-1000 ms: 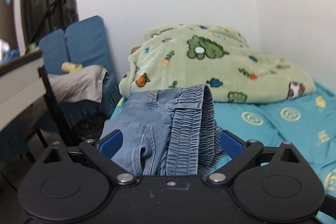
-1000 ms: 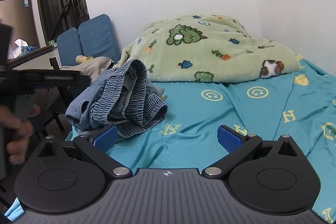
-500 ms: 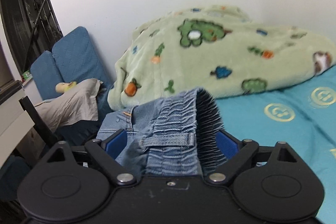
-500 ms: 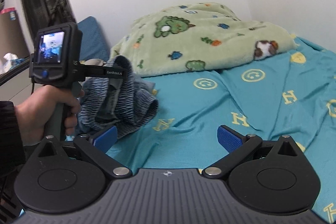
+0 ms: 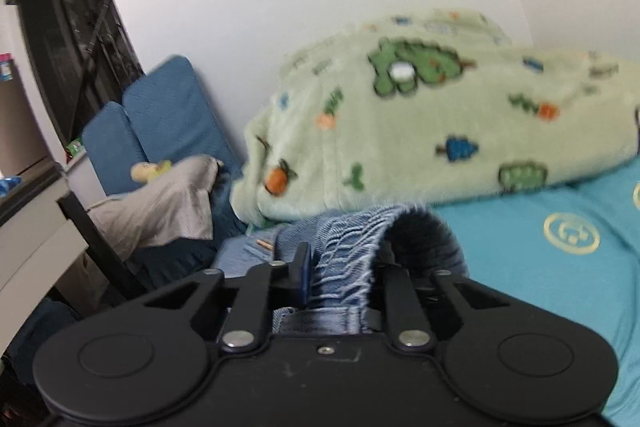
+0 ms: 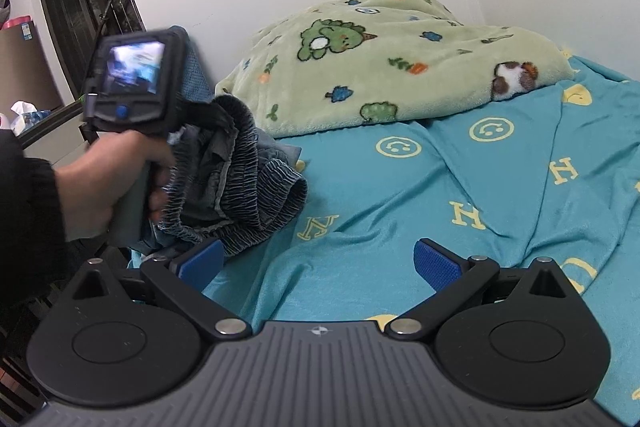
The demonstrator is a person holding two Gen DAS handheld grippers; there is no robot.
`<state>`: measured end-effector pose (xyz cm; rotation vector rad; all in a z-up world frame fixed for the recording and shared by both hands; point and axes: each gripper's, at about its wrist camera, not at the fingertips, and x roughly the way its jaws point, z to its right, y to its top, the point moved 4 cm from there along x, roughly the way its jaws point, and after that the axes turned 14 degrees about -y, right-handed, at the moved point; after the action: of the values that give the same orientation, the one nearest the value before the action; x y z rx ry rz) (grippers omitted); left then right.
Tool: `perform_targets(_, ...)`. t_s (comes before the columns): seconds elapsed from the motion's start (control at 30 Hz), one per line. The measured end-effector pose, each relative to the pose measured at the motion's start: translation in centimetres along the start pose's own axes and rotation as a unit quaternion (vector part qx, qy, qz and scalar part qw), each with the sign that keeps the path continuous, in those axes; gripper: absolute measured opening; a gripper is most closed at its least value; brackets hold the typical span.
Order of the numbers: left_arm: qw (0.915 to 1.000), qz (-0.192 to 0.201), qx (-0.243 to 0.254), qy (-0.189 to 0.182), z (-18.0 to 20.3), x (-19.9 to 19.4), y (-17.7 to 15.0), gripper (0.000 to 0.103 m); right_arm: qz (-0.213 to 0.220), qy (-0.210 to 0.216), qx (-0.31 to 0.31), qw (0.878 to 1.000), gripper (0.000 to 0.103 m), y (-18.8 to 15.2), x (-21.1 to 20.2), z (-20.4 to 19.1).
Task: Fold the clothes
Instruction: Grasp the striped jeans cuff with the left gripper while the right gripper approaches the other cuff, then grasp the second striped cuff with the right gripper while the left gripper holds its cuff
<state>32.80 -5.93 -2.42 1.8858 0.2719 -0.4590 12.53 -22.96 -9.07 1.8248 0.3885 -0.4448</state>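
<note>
A pair of blue denim shorts (image 6: 240, 183) with a ruched elastic waistband lies bunched at the left edge of the bed. In the left wrist view my left gripper (image 5: 344, 267) is shut on the waistband of the shorts (image 5: 352, 247), the fabric pinched between the two fingers. In the right wrist view a hand (image 6: 108, 179) holds the left gripper's handle against the shorts. My right gripper (image 6: 320, 263) stands open low over the turquoise sheet (image 6: 400, 211), its left pad close to the shorts' edge, nothing between its fingers.
A pale green fleece blanket (image 6: 380, 67) with cartoon prints is piled at the head of the bed against the white wall. Blue cushions (image 5: 160, 123) and a grey cloth (image 5: 160, 203) sit left of the bed, beside a desk edge (image 5: 36, 227).
My left gripper has gone from open around the shorts to shut on the waistband. The hand and left gripper have moved further into the right wrist view.
</note>
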Motion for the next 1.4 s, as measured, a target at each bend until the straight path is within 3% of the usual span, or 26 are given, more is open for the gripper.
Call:
perform_targets(0.3, 0.9947, 0.052, -0.088, -0.014, -4.4, -10.4, -1.4, 0.013, 0.014, 0.006, -0.028, 0.999, 0.102, -0.1, -0.8, -0.6)
perform_targets(0.47, 0.9884, 0.055, -0.139, -0.024, -6.7, -15.9, -4.3, 0.013, 0.023, 0.012, -0.043, 0.999, 0.101, 0.0, -1.4, -1.2)
perform_targets(0.63, 0.9833, 0.044, -0.173, -0.032, -7.6, -18.9, -7.7, 0.013, 0.036, 0.020, -0.061, 0.997, 0.100, -0.1, -1.9, -1.7)
perform_targets(0.9, 0.9823, 0.010, -0.185, -0.028, -9.4, -18.5, -12.4, 0.014, 0.042, 0.026, -0.111, 0.993, 0.099, -0.9, -1.6, -3.1)
perform_targets(1.1, 0.9826, 0.015, -0.183, -0.025, -8.4, -18.5, -12.6, 0.018, 0.034, 0.029, -0.113, 0.993, 0.091, -0.8, 0.5, -3.4)
perform_targets(1.4, 0.9836, 0.016, -0.179, -0.016, -7.9, -18.1, -13.0, 0.018, -0.016, 0.013, -0.122, 0.992, 0.075, -1.5, 7.0, -3.2)
